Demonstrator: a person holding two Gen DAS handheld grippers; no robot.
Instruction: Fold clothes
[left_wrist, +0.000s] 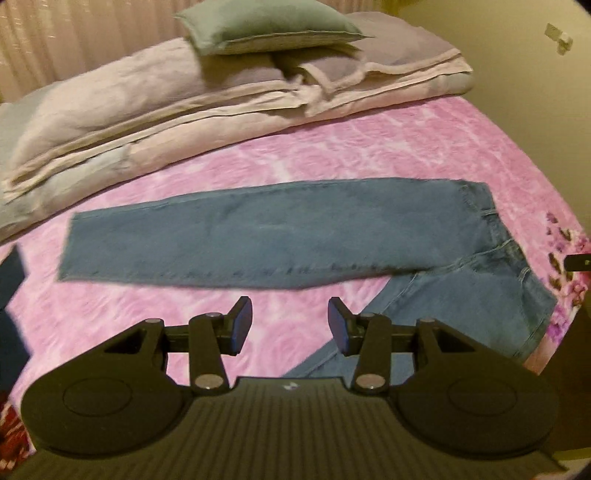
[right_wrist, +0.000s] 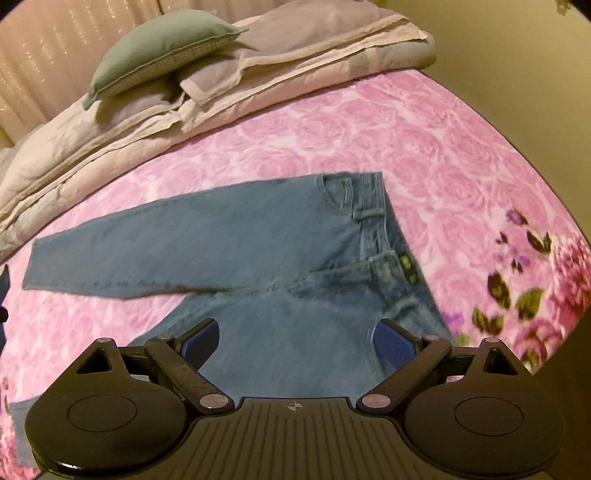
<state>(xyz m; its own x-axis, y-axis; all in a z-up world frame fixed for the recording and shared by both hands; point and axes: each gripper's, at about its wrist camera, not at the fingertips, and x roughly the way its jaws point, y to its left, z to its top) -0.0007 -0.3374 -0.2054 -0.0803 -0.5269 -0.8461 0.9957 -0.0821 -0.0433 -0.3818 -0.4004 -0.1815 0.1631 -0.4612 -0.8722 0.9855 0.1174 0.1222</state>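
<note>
Jeans (left_wrist: 280, 232) lie spread on the bed's pink rose bedspread (left_wrist: 369, 140), one leg stretched flat to the left, the other angling down toward the near edge, so no fold looks made yet. From the left wrist, the left gripper (left_wrist: 290, 326) hovers over the gap between the legs, fingers apart and empty. From the right wrist, the right gripper (right_wrist: 295, 345) hangs above the seat, near the waistband (right_wrist: 373, 214), fingers wide apart. Folded bedding (right_wrist: 221, 92) and a green pillow (right_wrist: 159, 48) sit behind.
</note>
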